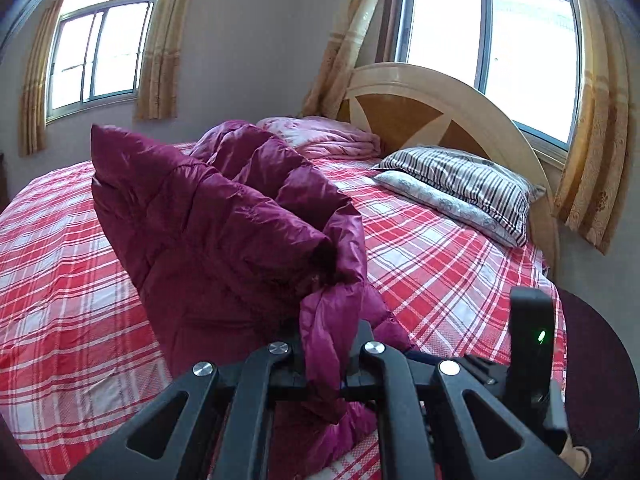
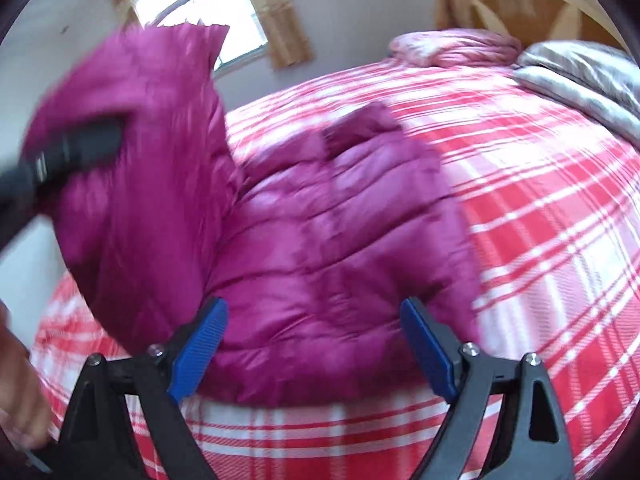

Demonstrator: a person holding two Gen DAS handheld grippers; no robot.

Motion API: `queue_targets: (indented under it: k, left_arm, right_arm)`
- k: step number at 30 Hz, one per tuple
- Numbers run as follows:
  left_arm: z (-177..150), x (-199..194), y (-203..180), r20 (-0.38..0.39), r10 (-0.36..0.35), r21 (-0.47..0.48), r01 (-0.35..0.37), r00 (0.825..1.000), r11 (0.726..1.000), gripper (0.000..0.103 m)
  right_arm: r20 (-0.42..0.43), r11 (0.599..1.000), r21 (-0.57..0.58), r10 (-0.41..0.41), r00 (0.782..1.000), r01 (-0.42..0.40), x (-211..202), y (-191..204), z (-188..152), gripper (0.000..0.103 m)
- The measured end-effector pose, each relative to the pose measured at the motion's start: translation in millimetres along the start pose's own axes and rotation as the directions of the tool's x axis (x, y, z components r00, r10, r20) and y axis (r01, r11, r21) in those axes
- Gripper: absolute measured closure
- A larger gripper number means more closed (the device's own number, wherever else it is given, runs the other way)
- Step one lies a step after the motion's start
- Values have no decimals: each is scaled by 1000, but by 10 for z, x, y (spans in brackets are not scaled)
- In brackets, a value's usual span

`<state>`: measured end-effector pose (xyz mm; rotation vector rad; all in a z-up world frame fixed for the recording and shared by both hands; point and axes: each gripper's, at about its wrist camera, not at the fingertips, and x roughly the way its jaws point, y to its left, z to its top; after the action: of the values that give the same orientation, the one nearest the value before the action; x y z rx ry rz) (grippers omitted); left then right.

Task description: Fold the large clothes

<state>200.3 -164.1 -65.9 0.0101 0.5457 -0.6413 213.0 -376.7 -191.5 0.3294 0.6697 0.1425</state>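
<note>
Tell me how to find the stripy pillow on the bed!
Look at the big round wooden headboard at the top of the red plaid bed. Right below it, near the window side, two pillows are stacked. The striped pillow is the top one, with dark and white stripes, while the pillow under it is pale with a swirly pattern.

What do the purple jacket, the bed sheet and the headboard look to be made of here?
Purple jacket: likely a thin synthetic shell, nylon or polyester, judging by its satin sheen and puffy stitched quilting; the filling cannot be seen. Bed sheet: matte woven cloth in a red and white plaid, probably cotton or a blend. Headboard: glossy lacquered wood or veneer, pale with darker inlaid panels.
</note>
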Motion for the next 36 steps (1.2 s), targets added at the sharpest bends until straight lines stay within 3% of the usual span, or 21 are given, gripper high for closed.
queue_targets:
  k: [3,9,13,15,18,22,25,30,36]
  left_arm:
    - [-92,327,-154,-36,-20,61,22,999,998,96]
    - [-304,991,-241,-132,-63,162,84,989,983,91]
    - [-345,1071,-172,-138,-112,129,130,984,983,89]
    - [-361,1083,-190,-139,-103,143,123,985,982,88]
    - [-385,1066,-216,-140,-80,186,105,987,977,84]
    - [-399,1061,-243,-157,-56,214,89,986,973,77]
    - [-428,1016,-274,-164,-39,258,81,986,963,68]
    - [-432,805,-261,-155,-31,286,75,987,955,54]
    - [-320,501,30,-46,9,230,2,999,973,38]
  right_arm:
    - [40,998,69,-14,999,11,-52,-269,109,13]
    - [81,963,252,78,994,-96,-49,-682,128,14]
    - [103,951,266,137,985,-160,-53,-734,258,16]
    - [103,943,259,186,977,-207,-16,-690,328,19]
    - [61,946,214,236,970,-244,114,-535,424,28]
    - [-39,947,233,237,971,-222,366,-536,379,72]
    - [-57,946,243,235,970,-215,399,-592,375,86]
    - [-78,953,244,205,976,-181,444,-671,339,90]
    - [-91,966,218,161,983,-138,441,-665,287,91]
